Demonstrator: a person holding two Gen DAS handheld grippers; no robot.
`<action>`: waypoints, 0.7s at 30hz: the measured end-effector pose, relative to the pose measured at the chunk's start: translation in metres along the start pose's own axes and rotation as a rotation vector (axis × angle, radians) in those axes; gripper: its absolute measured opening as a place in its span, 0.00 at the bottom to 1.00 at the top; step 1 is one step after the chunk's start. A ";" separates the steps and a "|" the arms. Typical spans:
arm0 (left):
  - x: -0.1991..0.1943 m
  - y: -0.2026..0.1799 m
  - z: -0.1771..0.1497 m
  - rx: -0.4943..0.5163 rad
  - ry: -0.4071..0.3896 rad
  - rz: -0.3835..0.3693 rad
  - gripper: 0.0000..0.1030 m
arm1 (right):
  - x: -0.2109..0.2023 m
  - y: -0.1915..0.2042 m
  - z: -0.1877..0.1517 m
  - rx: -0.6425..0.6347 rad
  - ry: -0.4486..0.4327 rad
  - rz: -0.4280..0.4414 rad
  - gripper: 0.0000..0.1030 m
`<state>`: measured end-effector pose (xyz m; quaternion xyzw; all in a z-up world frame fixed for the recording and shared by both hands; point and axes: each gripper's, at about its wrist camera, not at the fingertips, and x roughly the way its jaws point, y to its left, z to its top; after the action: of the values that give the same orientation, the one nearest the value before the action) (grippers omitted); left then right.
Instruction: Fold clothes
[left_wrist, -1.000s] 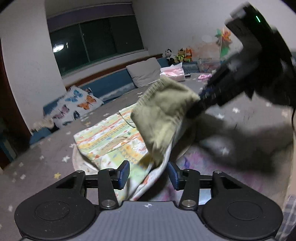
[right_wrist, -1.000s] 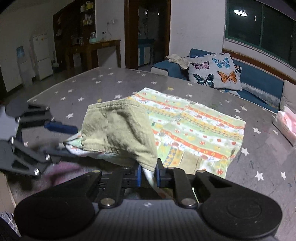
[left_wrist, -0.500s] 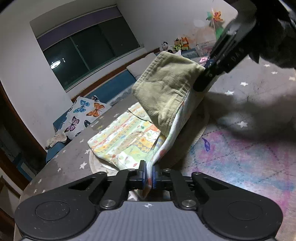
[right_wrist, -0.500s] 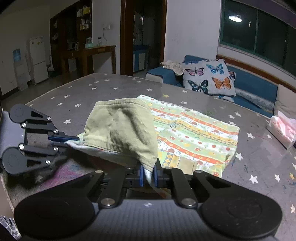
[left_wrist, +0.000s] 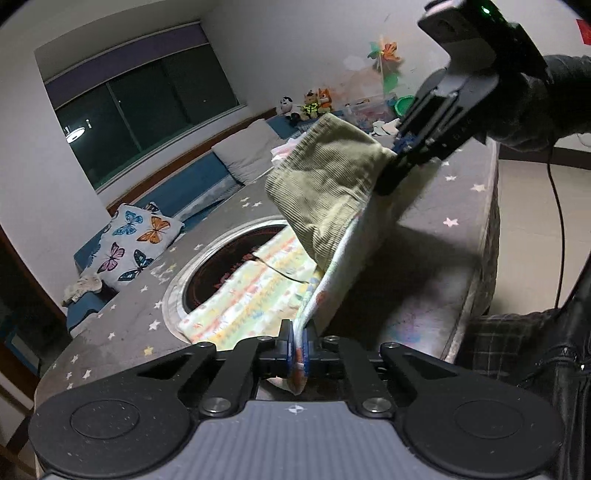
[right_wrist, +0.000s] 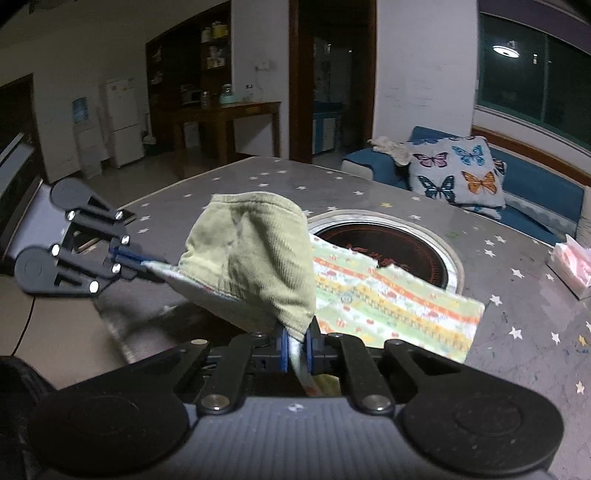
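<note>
Star-dotted grey surface (right_wrist: 517, 295) below; fridge (right_wrist: 123, 122) only from right wrist, plush toys (left_wrist: 312, 105) only from left. Garment (left_wrist: 328, 184) stretched between both grippers, left gripper (left_wrist: 298, 345) and right gripper (right_wrist: 296, 349), fingers of each pressed together on its hem.

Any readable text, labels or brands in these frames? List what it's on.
None can be read for sure.
Cooktop: red lettering on the black glass, too blurred and partly under the garment.
Right gripper: faint embossed letters on its side, too small.
Water dispenser: blue label, illegible.
Tissue pack: no legible print.
</note>
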<state>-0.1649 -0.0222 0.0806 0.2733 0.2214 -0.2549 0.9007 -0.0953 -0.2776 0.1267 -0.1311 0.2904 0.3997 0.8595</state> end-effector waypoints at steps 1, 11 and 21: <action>0.002 0.003 0.002 0.002 -0.004 0.008 0.05 | 0.001 -0.001 0.003 -0.003 0.000 -0.001 0.08; 0.076 0.068 0.026 -0.059 -0.017 0.065 0.05 | 0.062 -0.069 0.055 0.068 0.054 -0.033 0.07; 0.190 0.124 0.022 -0.219 0.141 0.033 0.05 | 0.158 -0.141 0.064 0.176 0.157 -0.052 0.08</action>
<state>0.0596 -0.0106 0.0415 0.1941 0.3061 -0.1945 0.9115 0.1185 -0.2427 0.0817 -0.0933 0.3875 0.3388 0.8523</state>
